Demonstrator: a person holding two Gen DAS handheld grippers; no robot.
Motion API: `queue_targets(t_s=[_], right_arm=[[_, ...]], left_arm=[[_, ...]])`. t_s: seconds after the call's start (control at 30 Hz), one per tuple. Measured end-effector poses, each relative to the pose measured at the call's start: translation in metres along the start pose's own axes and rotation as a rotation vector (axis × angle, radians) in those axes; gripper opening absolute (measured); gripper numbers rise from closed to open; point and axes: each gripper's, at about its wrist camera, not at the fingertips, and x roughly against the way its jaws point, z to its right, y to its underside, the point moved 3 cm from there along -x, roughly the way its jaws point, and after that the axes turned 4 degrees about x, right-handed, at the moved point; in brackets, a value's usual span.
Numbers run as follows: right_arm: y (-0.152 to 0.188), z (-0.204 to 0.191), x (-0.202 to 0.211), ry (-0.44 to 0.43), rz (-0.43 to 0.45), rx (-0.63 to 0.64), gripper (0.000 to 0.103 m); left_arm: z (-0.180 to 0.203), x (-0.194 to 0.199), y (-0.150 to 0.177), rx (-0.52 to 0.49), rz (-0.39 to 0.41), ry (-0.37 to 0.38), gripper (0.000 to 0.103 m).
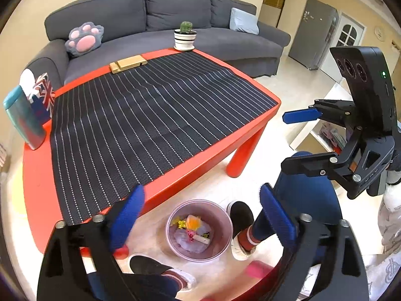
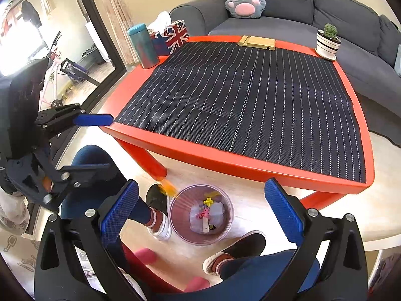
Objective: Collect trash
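A clear round trash bin (image 1: pixel 199 229) stands on the floor in front of the red table (image 1: pixel 37 175); it also shows in the right wrist view (image 2: pixel 201 214). It holds several small pieces of trash, white, pink and yellow. An orange piece (image 1: pixel 194 222) lies on top of them; in the right wrist view it is a blurred orange streak (image 2: pixel 169 188) at the bin's rim. My left gripper (image 1: pixel 201 215) is open and empty above the bin. My right gripper (image 2: pixel 200 210) is open and empty above the bin, and shows at the right of the left wrist view (image 1: pixel 295 140).
A striped black mat (image 1: pixel 150 115) covers the table. At its far edge stand a teal bottle (image 2: pixel 144 46), a Union Jack tissue box (image 2: pixel 173 37), a wooden block (image 2: pixel 257 42) and a potted cactus (image 2: pixel 328 41). A grey sofa (image 1: pixel 175 15) lies behind. The person's feet (image 2: pixel 156 200) flank the bin.
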Motion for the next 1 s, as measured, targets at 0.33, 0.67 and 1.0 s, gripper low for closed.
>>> queue_targets(t_s=[0.33,0.67,1.0], right_arm=[[0.000,-0.002,-0.003,-0.007,-0.007,0.003,0.099],[-0.008,0.000,-0.003,-0.002,0.012,-0.010,0.100],[-0.040,0.005,-0.005,0.026,0.063,-0.016,0.100]], left_arm=[[-0.006,0.001,0.001,0.028,0.002,-0.010,0.095],[-0.016,0.005,-0.003,0.063,0.025,-0.027,0.096],[-0.038,0.012,-0.022,0.105,0.083,-0.066,0.096]])
